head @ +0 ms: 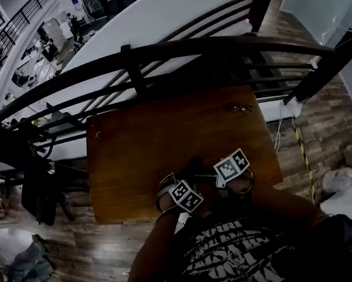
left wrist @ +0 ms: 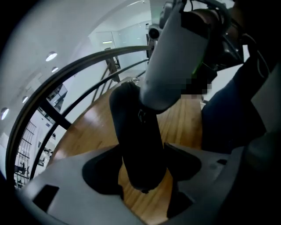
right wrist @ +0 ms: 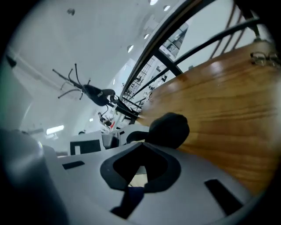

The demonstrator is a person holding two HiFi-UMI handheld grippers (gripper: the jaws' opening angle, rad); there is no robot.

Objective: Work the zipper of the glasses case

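— Brown wooden table (head: 133,147), right? Where is the glasses case?

— Yes. The glasses case (left wrist: 136,132) is dark and long. It is at the near edge of the table, close to the person, and both tongs are on it.

— Is the zipper done?

— I think not. The part of the case I can see looks closed, so my guess is the pulling has not begun. The little zipper pull (left wrist: 142,115) sits on the case, up toward its far end. All the sliding is left to do.

— What are the tongs doing?

— The left tongs (left wrist: 142,169) have their jaws as wide apart as the case, and they squeeze its near end from both sides. The right tongs (right wrist: 143,145) have their jaws pressed together. Their tip is right at the case, just beside the zipper pull. I cannot tell if they pinch the pull.

— Anything else around?

— Some glasses (head: 241,107) lie at the far right of the table, well apart from the case. Behind the table runs a black railing (head: 155,52).
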